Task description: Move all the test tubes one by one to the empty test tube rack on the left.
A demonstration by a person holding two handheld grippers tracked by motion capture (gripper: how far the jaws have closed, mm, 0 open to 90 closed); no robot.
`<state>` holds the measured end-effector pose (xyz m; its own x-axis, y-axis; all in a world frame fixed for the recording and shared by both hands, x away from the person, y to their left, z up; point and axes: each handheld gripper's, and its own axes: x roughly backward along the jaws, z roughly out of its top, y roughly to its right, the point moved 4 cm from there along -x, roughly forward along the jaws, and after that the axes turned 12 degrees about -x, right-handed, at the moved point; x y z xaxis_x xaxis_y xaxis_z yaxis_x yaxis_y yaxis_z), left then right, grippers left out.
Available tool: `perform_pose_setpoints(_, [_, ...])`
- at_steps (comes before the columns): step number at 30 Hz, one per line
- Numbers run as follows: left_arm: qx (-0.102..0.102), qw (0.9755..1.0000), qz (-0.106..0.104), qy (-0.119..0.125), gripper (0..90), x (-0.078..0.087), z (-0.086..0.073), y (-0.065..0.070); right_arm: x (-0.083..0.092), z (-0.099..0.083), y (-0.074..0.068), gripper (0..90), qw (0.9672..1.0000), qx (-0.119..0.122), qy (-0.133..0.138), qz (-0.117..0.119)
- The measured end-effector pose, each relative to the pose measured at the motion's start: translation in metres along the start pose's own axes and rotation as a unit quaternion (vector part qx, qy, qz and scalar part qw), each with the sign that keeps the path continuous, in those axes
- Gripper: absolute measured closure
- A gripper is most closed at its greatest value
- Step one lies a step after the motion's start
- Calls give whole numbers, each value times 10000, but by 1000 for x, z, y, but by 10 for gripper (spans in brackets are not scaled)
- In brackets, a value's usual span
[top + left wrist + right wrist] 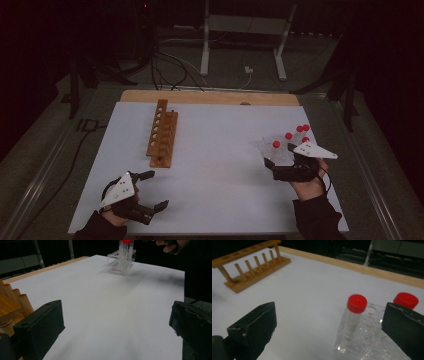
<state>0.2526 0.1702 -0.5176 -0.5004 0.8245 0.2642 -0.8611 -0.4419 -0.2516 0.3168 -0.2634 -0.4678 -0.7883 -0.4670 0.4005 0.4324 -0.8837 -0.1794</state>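
**Right gripper closing in on nearest red-capped tube**

Nearest red-capped tube (354,315) stands upright in the clear rack (372,345), long axis vertical, at the rack's near-left corner as seen in the right gripper view. It sits between the two black jaws, right of centre, closer to the right-hand jaw. Not gripped yet; bare gap both sides. A second capped tube (406,300) stands behind, partly hidden by that jaw.

In the high view the clear rack sits at the right side of the tabletop (220,150), four red caps showing. Right gripper (280,162) is just beside it, on the near side, jaws spread wide, nothing held. Likely next: slide forward and a touch right to centre the tube, then close on the body below the cap.

Left gripper (155,190) sits at the near-left edge, well apart from the tubes, jaws also wide and empty. Wooden rack (162,132) lies ahead of it, at the left-centre, holes looking empty. Right hand is clearly the nearer one.
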Motion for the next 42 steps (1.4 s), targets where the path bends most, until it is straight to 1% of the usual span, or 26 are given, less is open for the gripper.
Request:
perform_pose_setpoints(2, [-8, 10000, -2, -2, 4, 0, 0, 0, -2, -1, 3, 0, 10000, -25, -12, -93])
perform_pose_setpoints(4, [-4, 10000, -4, 0, 4, 0, 0, 0, -4, -3, 6, 0, 9999, -84, -92, -120])
perform_pose_setpoints(5, [2, 10000, -6, -1, 4, 0, 0, 0, -5, -3, 7, 47, 9998, -107, -79, -171])
perform_pose_setpoints(7, [-1, 10000, -8, -5, 4, 0, 0, 0, -7, -5, 9, 54, 9996, -195, -103, -197])
perform_pose_setpoints(8, [-1, 10000, -11, -8, 4, 0, 0, 0, -8, -5, 10, 61, 9995, -195, -121, -230])
perform_pose_setpoints(9, [-6, 10000, -10, -14, 4, 0, 0, 0, -9, -6, 11, 80, 9994, -232, -162, -219])
perform_pose_setpoints(11, [-8, 10000, -11, -11, 4, 0, 0, 1, -11, -7, 14, 146, 9991, -257, -172, -298])
perform_pose_setpoints(13, [-3, 10000, -14, -2, 4, 0, 0, 1, -14, -9, 17, 171, 9986, -279, -214, -403])
perform_pose_setpoints(14, [0, 10000, -15, 1, 4, 0, 0, 1, -15, -9, 18, 224, 9983, -299, -228, -440])
perform_pose_setpoints(15, [-3, 10000, -14, -1, 4, 0, 0, 1, -16, -10, 20, 250, 9981, -315, -253, -469])
perform_pose_setpoints(16, [-4, 10000, -19, -8, 4, 0, 0, 1, -17, -10, 21, 259, 9978, -328, -268, -506])
perform_pose_setpoints(18, [-1, 10000, -27, -13, 4, 0, 0, 1, -19, -11, 22, 353, 9976, -307, -323, -529])
perform_pose_setpoints(20, [2, 10000, -40, -15, 4, 0, 0, 1, -21, -12, 23, 412, 9972, -346, -352, -556])
perform_pose_setpoints(25, [-10, 10000, -37, 20, 4, 0, 0, 1, -26, -12, 26, 501, 9964, -339, -387, -667])
perform_pose_setpoints(28, [-15, 10000, -34, 5, 4, 0, 0, 1, -28, -12, 28, 557, 9957, -373, -444, -716])
perform_pose_setpoints(29, [-15, 10000, -34, 5, 4, 0, 0, 1, -28, -12, 28, 557, 9957, -373, -444, -716])
perform_pose_setpoints(30, [-14, 10000, -33, -4, 4, 0, 0, 1, -30, -12, 30, 582, 9954, -381, -472, -738])
perform_pose_setpoints(32, [-40, 10000, 10, -32, 4, -1, 0, 1, -33, -13, 30, 595, 9955, -422, -503, -687])
perform_pose_setpoints(35, [-73, 10000, 24, -63, 4, -1, -1, 2, -37, -14, 30, 631, 9956, -388, -540, -666])
perform_pose_setpoints(36, [-67, 9999, 13, -88, 4, -1, -1, 2, -38, -14, 30, 657, 9955, -365, -535, -692])
perform_pose_setpoints(37, [-49, 9999, 29, -113, 4, -1, -1, 1, -39, -14, 30, 672, 9955, -401, -537, -664])
perform_pose_setpoints(39, [5, 9999, 34, -119, 3, -1, -1, 1, -40, -13, 30, 710, 9954, -400, -528, -697])
perform_pose_setpoints(42, [19, 9999, 99, -131, 3, -1, -1, 0, -41, -14, 30, 733, 9951, -412, -536, -716])
